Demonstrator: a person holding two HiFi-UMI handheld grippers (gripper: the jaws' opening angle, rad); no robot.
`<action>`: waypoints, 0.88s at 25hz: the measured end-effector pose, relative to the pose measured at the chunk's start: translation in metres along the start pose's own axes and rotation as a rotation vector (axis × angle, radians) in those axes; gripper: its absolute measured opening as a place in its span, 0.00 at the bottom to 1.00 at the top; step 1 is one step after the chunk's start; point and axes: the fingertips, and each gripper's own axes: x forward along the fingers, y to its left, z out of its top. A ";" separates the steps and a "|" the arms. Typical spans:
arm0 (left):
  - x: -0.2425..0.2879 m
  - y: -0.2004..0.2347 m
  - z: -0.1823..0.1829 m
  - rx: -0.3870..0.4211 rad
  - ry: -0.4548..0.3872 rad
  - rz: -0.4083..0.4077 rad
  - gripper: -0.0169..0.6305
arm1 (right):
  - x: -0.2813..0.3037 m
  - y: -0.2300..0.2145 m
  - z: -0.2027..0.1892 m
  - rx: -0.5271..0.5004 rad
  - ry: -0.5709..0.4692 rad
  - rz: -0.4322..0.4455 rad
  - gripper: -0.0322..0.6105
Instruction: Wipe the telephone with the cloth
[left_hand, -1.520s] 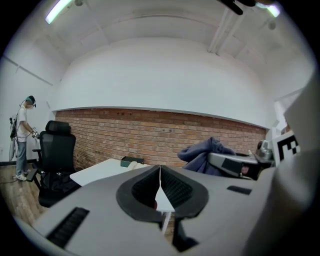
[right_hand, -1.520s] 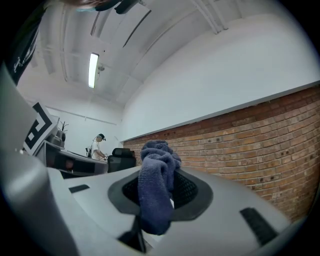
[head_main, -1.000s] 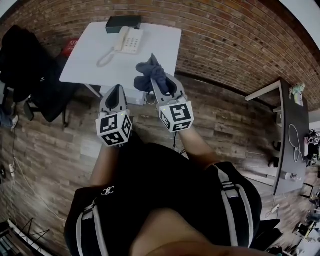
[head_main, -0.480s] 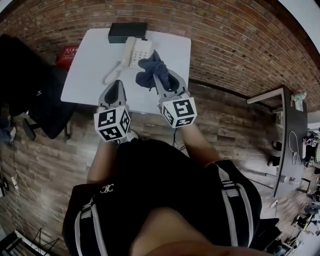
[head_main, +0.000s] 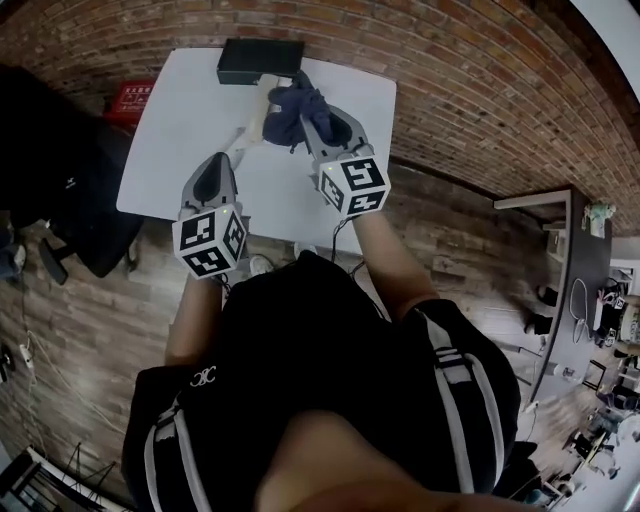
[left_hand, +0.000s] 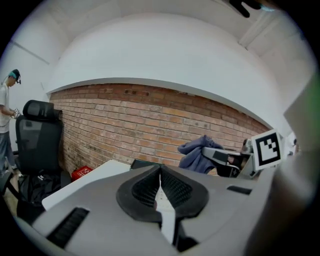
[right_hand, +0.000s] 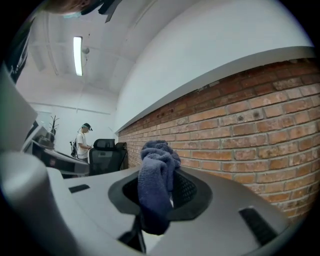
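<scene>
A white table (head_main: 180, 130) stands against a brick wall (head_main: 480, 80) — a black box (head_main: 260, 60) at its far edge, a red box (head_main: 130, 100) beside it — and a black chair (left_hand: 37, 135) nearby.

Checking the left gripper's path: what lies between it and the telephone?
Only bare white table between left gripper and telephone, shown in the head view.

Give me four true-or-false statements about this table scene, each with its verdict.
1. The right hand-held gripper grips the blue cloth. True.
2. The left hand-held gripper has its jaws wide apart. False: they are together, with nothing between them.
3. A black box sits at the white table's far edge. True.
4. The cloth lies flat on the bare table. False: it is bunched in the gripper, over the telephone.
</scene>
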 end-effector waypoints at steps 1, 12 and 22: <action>0.004 0.003 0.002 -0.002 -0.001 0.022 0.04 | 0.013 -0.008 -0.003 -0.010 0.013 0.005 0.16; 0.005 0.047 0.008 0.002 -0.010 0.266 0.04 | 0.168 -0.051 -0.089 -0.118 0.256 0.121 0.16; 0.003 0.069 -0.012 -0.024 0.044 0.384 0.04 | 0.228 -0.060 -0.153 -0.317 0.304 0.114 0.17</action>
